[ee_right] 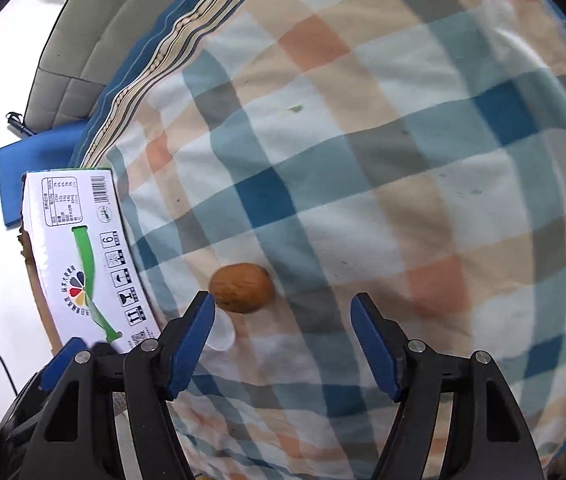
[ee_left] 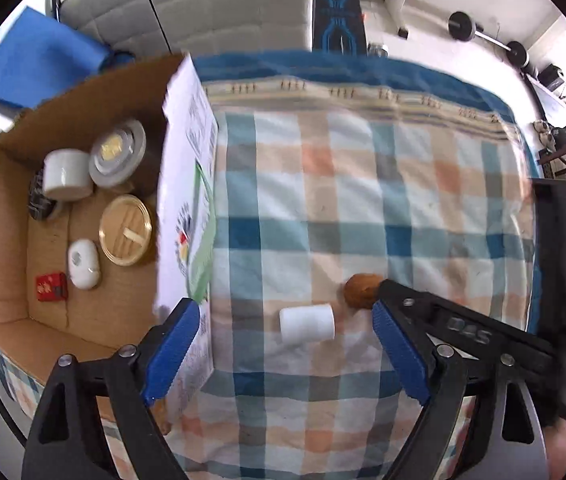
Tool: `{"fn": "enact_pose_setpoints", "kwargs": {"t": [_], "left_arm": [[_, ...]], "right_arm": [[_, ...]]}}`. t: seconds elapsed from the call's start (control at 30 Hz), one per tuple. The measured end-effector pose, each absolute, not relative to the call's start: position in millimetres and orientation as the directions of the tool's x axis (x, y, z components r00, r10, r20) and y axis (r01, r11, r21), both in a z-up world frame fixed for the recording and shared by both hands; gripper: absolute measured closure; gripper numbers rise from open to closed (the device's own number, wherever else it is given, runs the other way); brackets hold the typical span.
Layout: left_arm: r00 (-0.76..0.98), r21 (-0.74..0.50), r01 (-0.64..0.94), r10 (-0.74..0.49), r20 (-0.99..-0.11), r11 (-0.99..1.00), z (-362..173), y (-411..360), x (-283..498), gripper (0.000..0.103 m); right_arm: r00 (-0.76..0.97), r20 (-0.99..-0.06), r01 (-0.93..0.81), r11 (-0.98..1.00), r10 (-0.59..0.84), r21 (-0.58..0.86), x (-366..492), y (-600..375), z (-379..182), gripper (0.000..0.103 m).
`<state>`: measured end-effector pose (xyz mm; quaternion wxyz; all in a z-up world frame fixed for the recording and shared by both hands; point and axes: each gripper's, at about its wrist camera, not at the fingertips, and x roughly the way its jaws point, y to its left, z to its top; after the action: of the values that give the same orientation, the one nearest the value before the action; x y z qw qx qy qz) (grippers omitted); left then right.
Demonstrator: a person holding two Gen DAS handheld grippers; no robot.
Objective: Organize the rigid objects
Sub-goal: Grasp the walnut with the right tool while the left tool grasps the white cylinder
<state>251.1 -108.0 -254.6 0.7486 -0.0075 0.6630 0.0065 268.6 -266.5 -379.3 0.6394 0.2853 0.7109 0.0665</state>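
Two open grippers above a checked cloth, a walnut and a white cup between them.

The left gripper stands wide with nothing in it, the white cup lying just ahead. The right gripper is wide too, the walnut near its left finger. Further, at left of frame, the cardboard box holds jars; its printed side shows a barcode and "6".
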Motion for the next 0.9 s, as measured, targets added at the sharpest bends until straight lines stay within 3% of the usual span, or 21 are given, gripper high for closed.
{"fn": "enact_pose_setpoints", "kwargs": {"t": [0.17,0.2,0.3,0.67,0.9], "left_arm": [[0.196,0.138,-0.021,0.140,-0.971,0.990,-240,-103,253,0.014],[0.191,0.144,-0.032,0.147,-0.970,0.989,-242,-98,254,0.014],[0.138,0.107,-0.060,0.115,-0.984,0.992,-249,-86,255,0.014],[-0.081,-0.007,0.112,0.002,-0.997,0.994,-300,-154,264,0.014],[-0.218,0.050,0.096,0.070,-0.974,0.994,-363,-148,274,0.014]], "right_arm": [[-0.045,-0.855,0.299,0.824,0.516,0.482,279,-243,-395,0.030],[-0.047,-0.863,0.289,0.834,0.503,0.470,280,-240,-395,0.035],[-0.042,-0.900,0.240,0.879,0.434,0.413,280,-236,-387,0.062],[0.001,-0.943,0.279,0.906,0.332,0.319,241,-320,-358,0.062],[0.000,-0.943,0.303,0.899,0.332,0.317,222,-343,-364,0.061]]}}
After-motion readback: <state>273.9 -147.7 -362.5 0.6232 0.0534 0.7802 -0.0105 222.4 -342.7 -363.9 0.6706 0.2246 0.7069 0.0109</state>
